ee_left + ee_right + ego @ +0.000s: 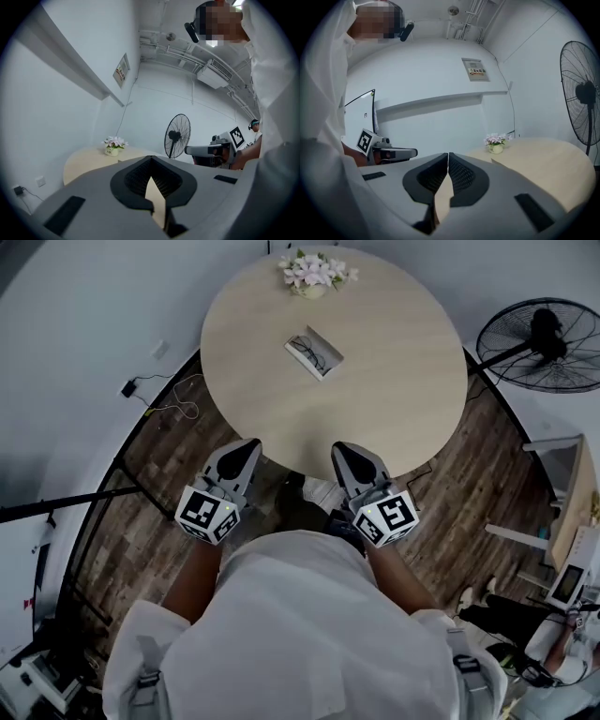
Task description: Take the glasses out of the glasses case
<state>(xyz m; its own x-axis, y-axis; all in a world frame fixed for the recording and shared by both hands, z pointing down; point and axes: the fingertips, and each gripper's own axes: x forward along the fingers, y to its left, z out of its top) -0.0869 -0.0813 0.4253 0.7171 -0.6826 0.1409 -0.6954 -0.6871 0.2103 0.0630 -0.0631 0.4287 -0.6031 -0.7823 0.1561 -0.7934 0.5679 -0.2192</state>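
Observation:
An open pale glasses case [314,352] lies on the far half of the round wooden table [394,399], with dark-framed glasses [309,350] resting in it. My left gripper [250,445] and right gripper [340,449] hover side by side at the table's near edge, close to the person's body and well short of the case. Both are shut with nothing between the jaws. In the left gripper view the jaws [151,160] meet at the tips; in the right gripper view the jaws [448,154] are pressed together too. Neither gripper view shows the case.
A small pot of pink and white flowers [317,276] stands at the table's far edge. A standing fan [544,343] is to the right of the table. Cables and a plug [155,395] lie on the wooden floor at the left.

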